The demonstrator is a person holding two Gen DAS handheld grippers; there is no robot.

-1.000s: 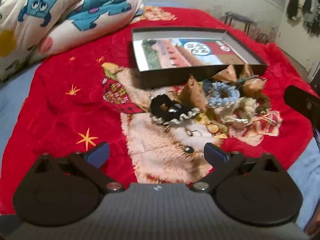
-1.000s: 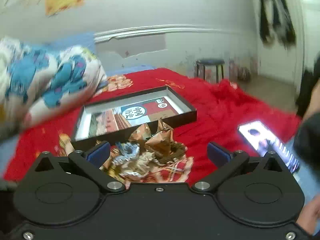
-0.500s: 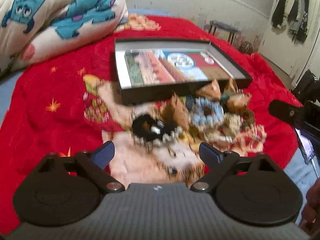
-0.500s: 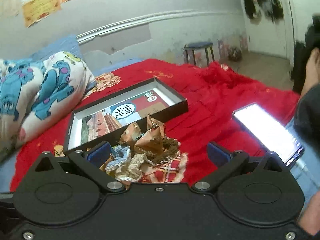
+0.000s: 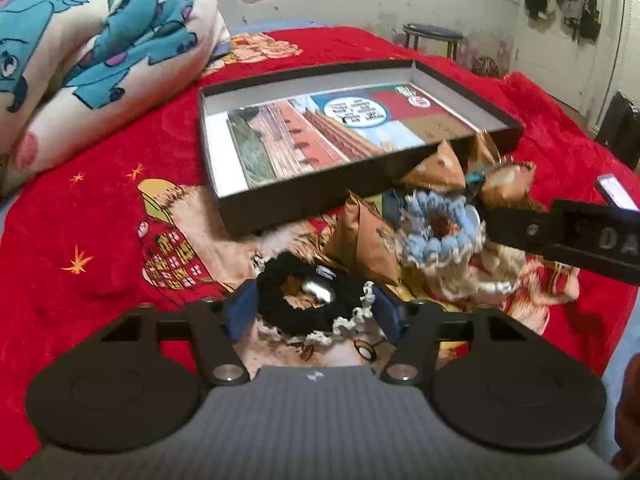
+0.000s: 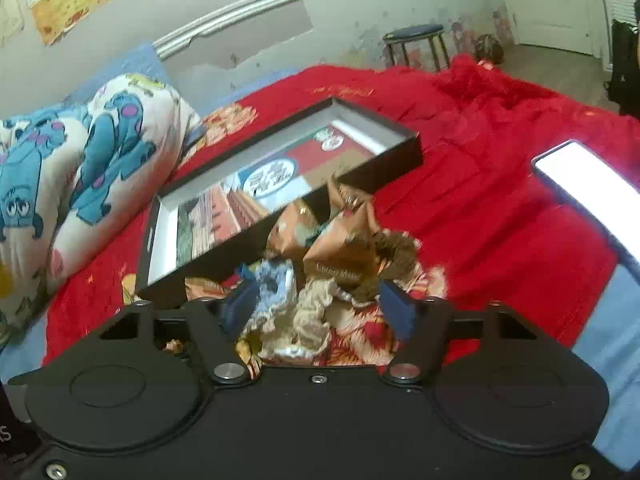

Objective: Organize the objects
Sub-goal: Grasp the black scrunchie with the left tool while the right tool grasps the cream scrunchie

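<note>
The left gripper has its blue pads on either side of a black scrunchie with a cream lace edge and a shiny metal bit on top; the jaws are closing around it, and whether the pads already press on it I cannot tell. The right gripper is closing too, with a cream scrunchie and the edge of a light blue scrunchie lying between its fingers, the pads apparently not yet on either. Both scrunchies sit in a small heap on the red blanket — brown paper-wrapped packets are piled just behind them and lean against the near wall of a shallow black box, crowding the space ahead of both grippers. In the left view the right gripper's dark finger reaches in from the right, touching or just beside the blue scrunchie. The box is open, lined with a printed picture of red buildings and a round blue-and-white emblem. Beyond it to the left lies a white quilt with blue monsters. A lit phone rests on the blanket well to the right — and a stool stands by the far wall.
</note>
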